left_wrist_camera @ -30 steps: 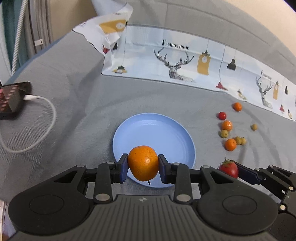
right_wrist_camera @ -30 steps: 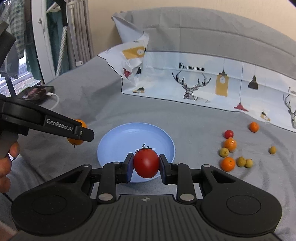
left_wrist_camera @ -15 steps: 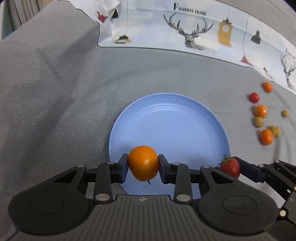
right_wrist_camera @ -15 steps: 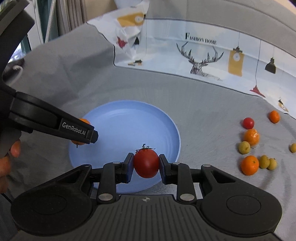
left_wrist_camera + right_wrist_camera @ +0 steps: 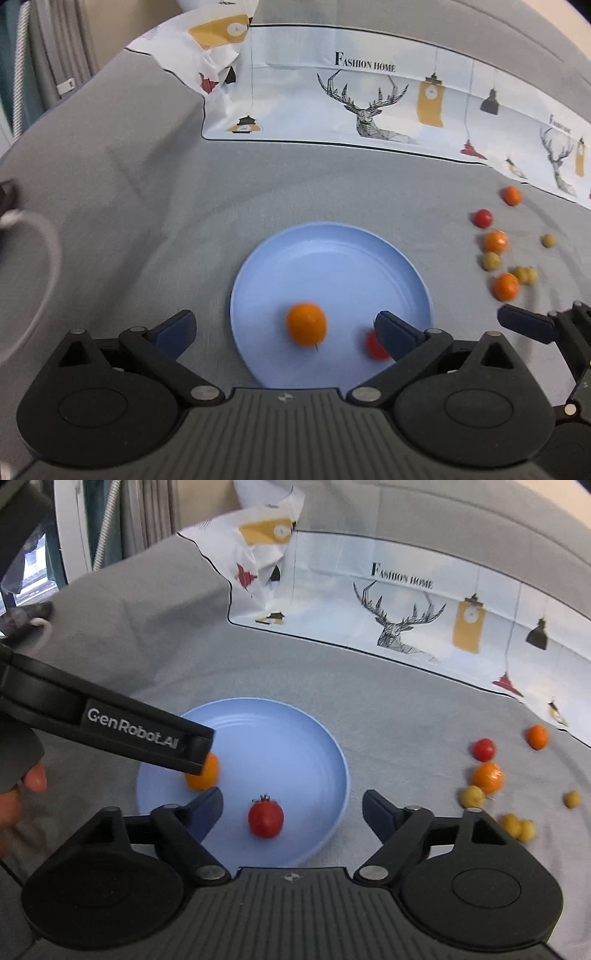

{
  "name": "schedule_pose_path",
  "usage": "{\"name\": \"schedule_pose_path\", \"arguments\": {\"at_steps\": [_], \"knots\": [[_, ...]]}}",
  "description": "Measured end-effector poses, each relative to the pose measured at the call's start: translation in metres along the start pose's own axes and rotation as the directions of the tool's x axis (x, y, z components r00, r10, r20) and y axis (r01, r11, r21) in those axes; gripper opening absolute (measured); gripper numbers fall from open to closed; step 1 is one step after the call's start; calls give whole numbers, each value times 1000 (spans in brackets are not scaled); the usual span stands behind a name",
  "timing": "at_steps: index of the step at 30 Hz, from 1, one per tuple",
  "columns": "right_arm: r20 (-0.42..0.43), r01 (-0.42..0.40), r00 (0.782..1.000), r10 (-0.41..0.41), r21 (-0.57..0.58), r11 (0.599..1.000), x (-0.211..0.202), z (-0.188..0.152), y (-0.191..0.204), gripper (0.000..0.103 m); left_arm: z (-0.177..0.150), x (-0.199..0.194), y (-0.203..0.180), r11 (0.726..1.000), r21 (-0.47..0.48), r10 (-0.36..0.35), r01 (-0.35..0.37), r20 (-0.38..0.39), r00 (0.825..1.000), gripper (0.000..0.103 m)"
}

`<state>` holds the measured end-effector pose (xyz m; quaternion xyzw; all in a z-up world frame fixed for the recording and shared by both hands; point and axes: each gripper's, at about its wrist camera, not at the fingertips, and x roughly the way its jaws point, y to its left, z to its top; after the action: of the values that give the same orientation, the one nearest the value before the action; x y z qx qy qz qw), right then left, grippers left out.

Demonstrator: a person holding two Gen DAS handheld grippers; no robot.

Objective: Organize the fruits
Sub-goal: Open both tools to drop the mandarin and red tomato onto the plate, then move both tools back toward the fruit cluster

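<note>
A light blue plate (image 5: 332,258) (image 5: 295,738) lies on the grey cloth. An orange (image 5: 306,324) (image 5: 207,775) and a red tomato (image 5: 266,818) (image 5: 373,345) lie in it. My left gripper (image 5: 286,326) is open, its jaws spread on either side of the orange, above the plate's near edge. My right gripper (image 5: 291,808) is open, its jaws spread on either side of the tomato. In the right wrist view the left gripper's arm partly hides the orange.
Several small loose fruits lie on the cloth to the right: oranges (image 5: 506,286) (image 5: 487,777), a red tomato (image 5: 482,218) (image 5: 484,749) and yellow-green ones (image 5: 491,261) (image 5: 472,796). A printed deer cloth (image 5: 369,103) lies behind. A white cable (image 5: 48,266) curls at left.
Both grippers have opened. The orange left the left gripper and the tomato left the right gripper; both now lie in the plate. Both grippers have drawn back a little.
</note>
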<state>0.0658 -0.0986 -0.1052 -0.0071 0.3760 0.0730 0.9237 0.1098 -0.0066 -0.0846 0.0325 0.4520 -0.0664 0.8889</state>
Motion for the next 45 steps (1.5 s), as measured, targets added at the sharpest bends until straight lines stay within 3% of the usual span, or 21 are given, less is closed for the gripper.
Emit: {"name": "schedule_pose_path", "arguments": {"at_steps": [6, 10, 17, 28, 45], "knots": [[0, -14, 1000, 14, 30, 999, -65, -31, 9, 97, -45, -57, 2, 996, -87, 6, -7, -5, 1000, 103], [50, -7, 999, 4, 71, 997, -105, -46, 16, 99, -72, -88, 1, 996, -78, 39, -37, 27, 999, 103], [157, 13, 987, -29, 102, 995, -151, -55, 18, 100, -85, -123, 1, 995, -92, 43, -35, 86, 995, 103], [239, 6, 971, -24, 77, 997, -189, -66, 28, 102, -96, -160, -5, 997, -72, 45, -34, 160, 986, 103], [269, 8, 963, -25, 64, 998, -203, -71, 32, 102, -99, -173, -7, 997, -67, 59, -47, 178, 982, 103]]}}
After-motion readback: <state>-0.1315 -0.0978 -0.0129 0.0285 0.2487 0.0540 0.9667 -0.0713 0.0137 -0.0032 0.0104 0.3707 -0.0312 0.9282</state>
